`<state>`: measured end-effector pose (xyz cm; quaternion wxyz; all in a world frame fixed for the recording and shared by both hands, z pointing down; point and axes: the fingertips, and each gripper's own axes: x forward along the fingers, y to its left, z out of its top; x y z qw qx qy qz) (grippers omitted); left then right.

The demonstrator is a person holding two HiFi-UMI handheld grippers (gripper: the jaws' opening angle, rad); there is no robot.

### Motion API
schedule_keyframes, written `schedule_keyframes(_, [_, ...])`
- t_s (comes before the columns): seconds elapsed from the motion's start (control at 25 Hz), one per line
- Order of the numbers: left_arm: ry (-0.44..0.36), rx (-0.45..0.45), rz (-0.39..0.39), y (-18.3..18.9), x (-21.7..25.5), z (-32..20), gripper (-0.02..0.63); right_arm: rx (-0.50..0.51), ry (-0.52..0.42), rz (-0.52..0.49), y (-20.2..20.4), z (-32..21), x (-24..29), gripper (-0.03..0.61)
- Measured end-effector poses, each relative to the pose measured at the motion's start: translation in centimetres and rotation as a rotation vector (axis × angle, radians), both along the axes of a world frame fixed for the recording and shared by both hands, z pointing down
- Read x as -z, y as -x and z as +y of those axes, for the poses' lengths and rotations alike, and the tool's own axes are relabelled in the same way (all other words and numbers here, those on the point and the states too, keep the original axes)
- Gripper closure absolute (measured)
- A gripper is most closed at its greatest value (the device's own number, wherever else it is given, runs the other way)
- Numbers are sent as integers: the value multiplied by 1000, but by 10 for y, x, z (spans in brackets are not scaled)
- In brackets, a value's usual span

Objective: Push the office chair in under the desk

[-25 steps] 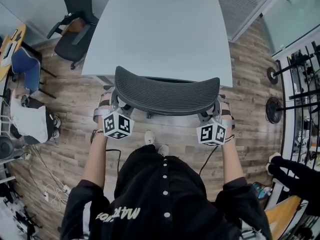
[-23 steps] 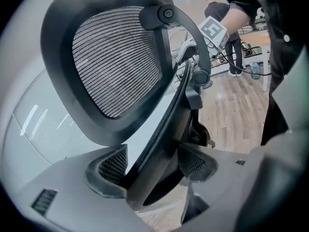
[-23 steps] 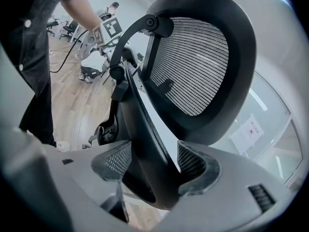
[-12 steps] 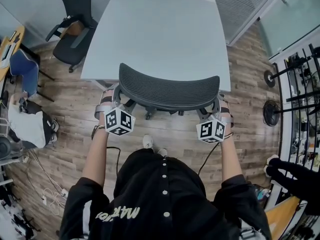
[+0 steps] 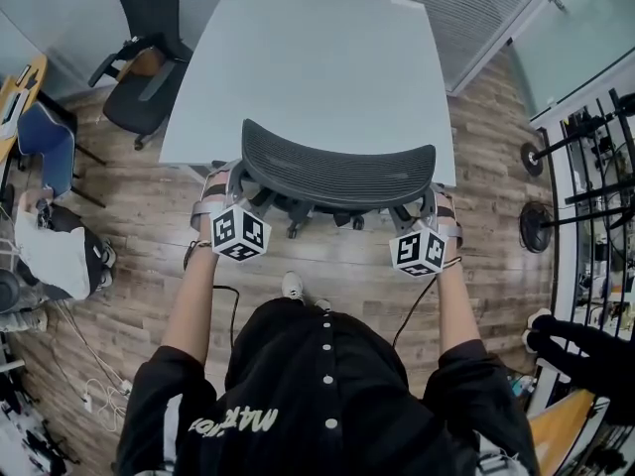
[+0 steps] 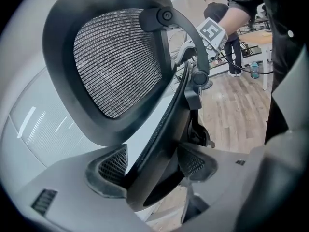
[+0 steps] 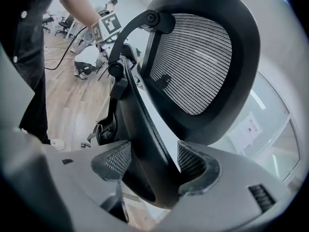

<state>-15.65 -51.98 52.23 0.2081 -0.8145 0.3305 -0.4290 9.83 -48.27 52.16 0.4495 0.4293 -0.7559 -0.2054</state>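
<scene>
Surface: desk, pale grey rectangular top, seen from above.
Floor: wood planks, grey-brown, all round desk.
Room, far: glass wall with blinds behind desk's far end.
Room, left: spare black chair near desk's far-left corner; blue chair further out; second person low to floor; loose cables at left edge of head view.
Room, right: dark metal rack and two dark discs beside it, well apart from desk.
Task item: office chair, black mesh backrest, centred on desk's near edge. Backrest top overlaps that edge in head view; casters show on planks just below backrest.
Left gripper: jaws narrow, clamped on backrest's left side frame; frame fills gap between pads.
Right gripper: same state, jaws pinched on backrest's right side frame.
Operator: directly behind chair, one arm out to each side of backrest, shoes on planks near casters.
Edges: desk's near edge runs left to right behind backrest; a short length shows past each end of backrest.
Open room: planks show on both sides of chair and between chair and operator. Nearest item on left is spare black chair, on right the rack; both well apart from office chair.
</scene>
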Motion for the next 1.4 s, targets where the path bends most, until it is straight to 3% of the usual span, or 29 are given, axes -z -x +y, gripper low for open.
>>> schedule_keyframes(0.44, [-6,-16,0,-3,1,4,282,-8,-7,10,-4,0,0,268])
schedule_keyframes(0.72, [53,-54,104,-4,6,11,286,-12,60,-19,-3,3,-2,271])
schedule_keyframes(0.96, [40,-21,117,3,18,17,355,-68,64,-129,-2,12,8,278])
schedule_keyframes(1.4, [4,160,340,33,47,27,534,-201,17,-576,-6,32,65,494])
